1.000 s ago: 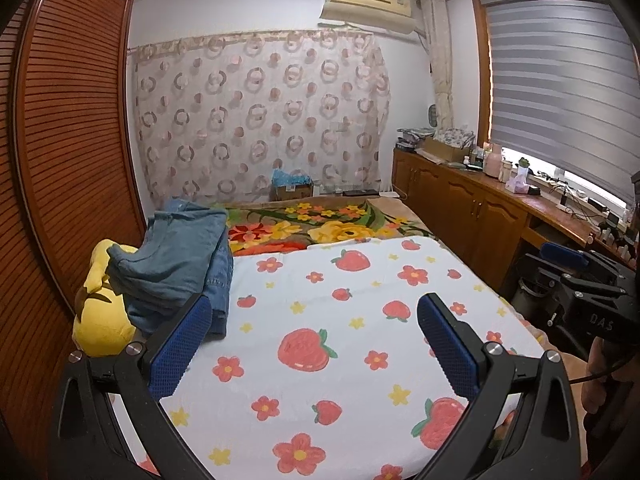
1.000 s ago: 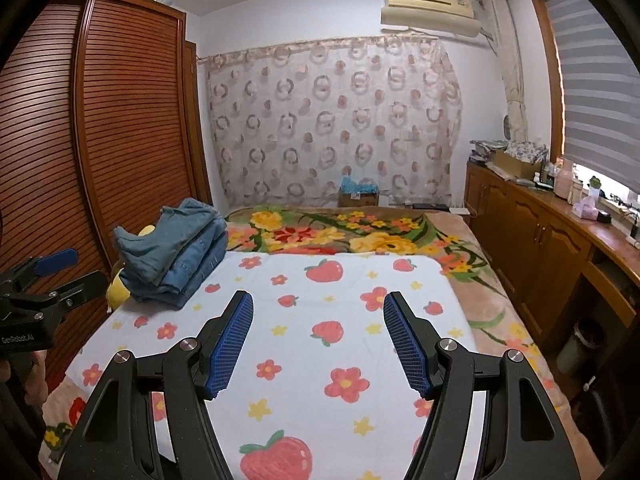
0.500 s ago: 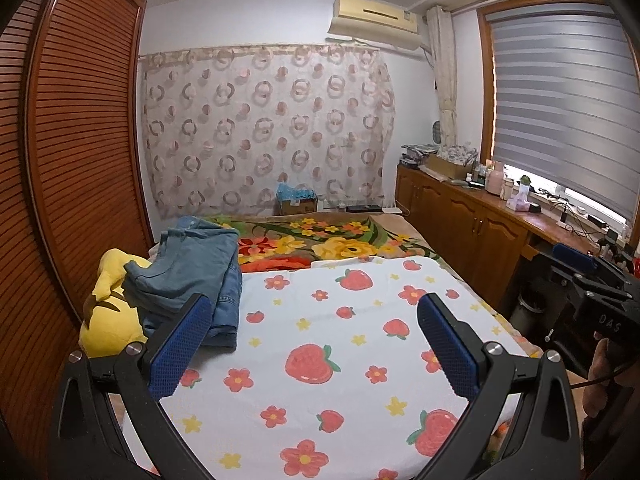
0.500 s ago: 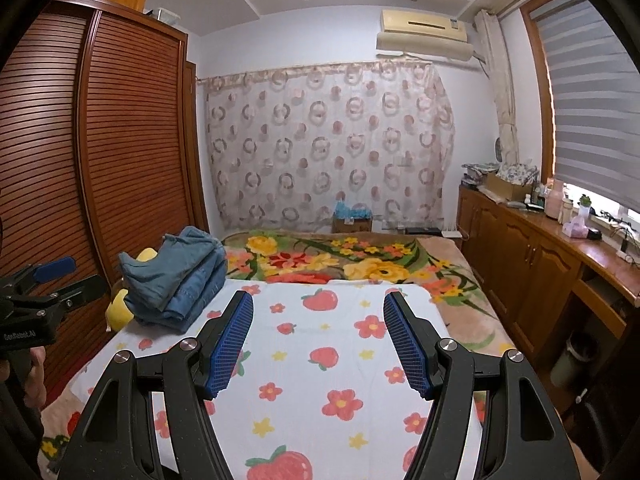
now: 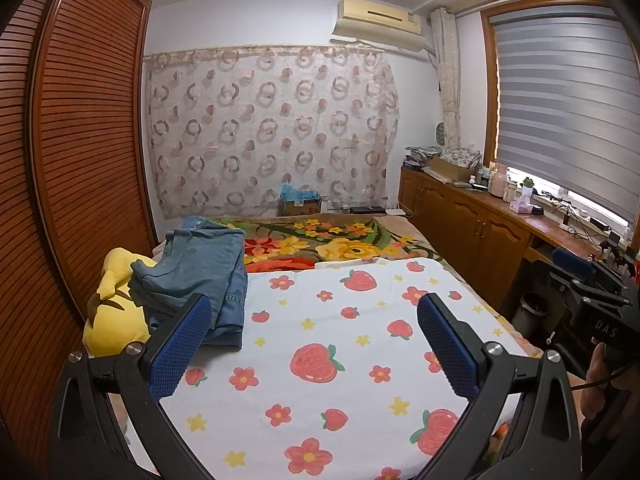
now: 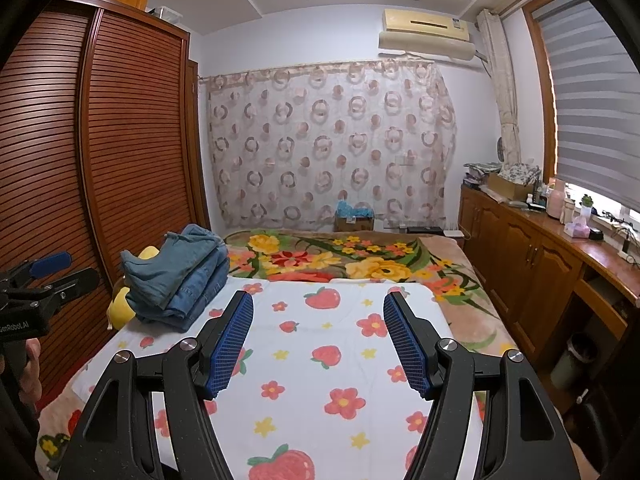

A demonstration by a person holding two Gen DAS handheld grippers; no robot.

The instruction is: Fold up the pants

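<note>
A pile of blue denim pants lies at the bed's left edge, partly on a yellow plush toy. It also shows in the right wrist view. My left gripper is open and empty above the white strawberry-print sheet, with its left pad just right of the pile. My right gripper is open and empty over the sheet, well right of the pile. Each gripper shows at the edge of the other's view.
A louvred wooden wardrobe runs along the bed's left side. A floral blanket covers the far end of the bed. Wooden cabinets with clutter on top stand to the right under the window. A cardboard box sits by the curtain.
Both grippers have tilted up and drawn back from the bed, so more wall and ceiling show. Both stay open and empty. The pants pile has not moved.
</note>
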